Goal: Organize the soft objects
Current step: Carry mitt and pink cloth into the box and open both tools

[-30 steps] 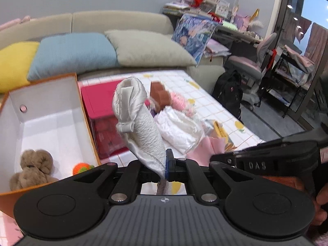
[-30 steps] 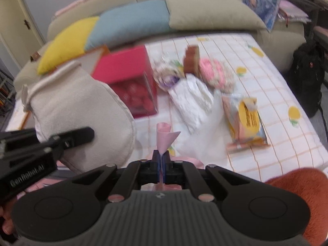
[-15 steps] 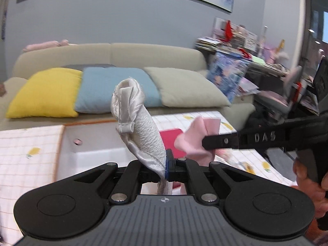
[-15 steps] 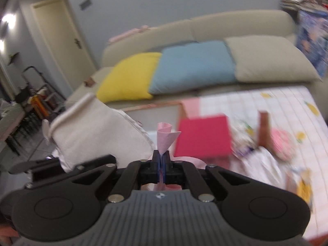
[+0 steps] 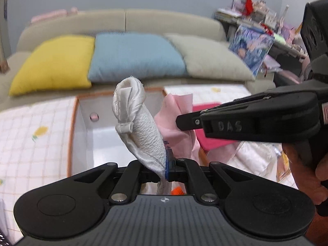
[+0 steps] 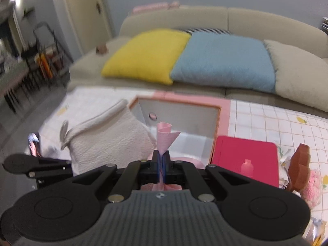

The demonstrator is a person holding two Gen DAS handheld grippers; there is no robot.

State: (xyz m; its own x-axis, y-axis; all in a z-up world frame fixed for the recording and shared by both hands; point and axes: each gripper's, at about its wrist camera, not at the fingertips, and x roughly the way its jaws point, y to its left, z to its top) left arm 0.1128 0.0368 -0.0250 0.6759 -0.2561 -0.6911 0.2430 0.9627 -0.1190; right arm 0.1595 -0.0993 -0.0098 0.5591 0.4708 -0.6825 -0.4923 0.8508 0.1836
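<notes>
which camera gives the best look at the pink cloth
The left wrist view: the pink cloth hangs broadside beyond the right gripper. The right wrist view shows only its curled tip above the shut fingers.

White cloth pouch (image 5: 136, 127): clamped upright in left gripper (image 5: 166, 167). Pink cloth (image 5: 178, 123): pinched by right gripper (image 5: 180, 121), beside it. Orange-rimmed white box (image 5: 82, 135) behind; sofa cushions (image 5: 135, 58) beyond.
</notes>
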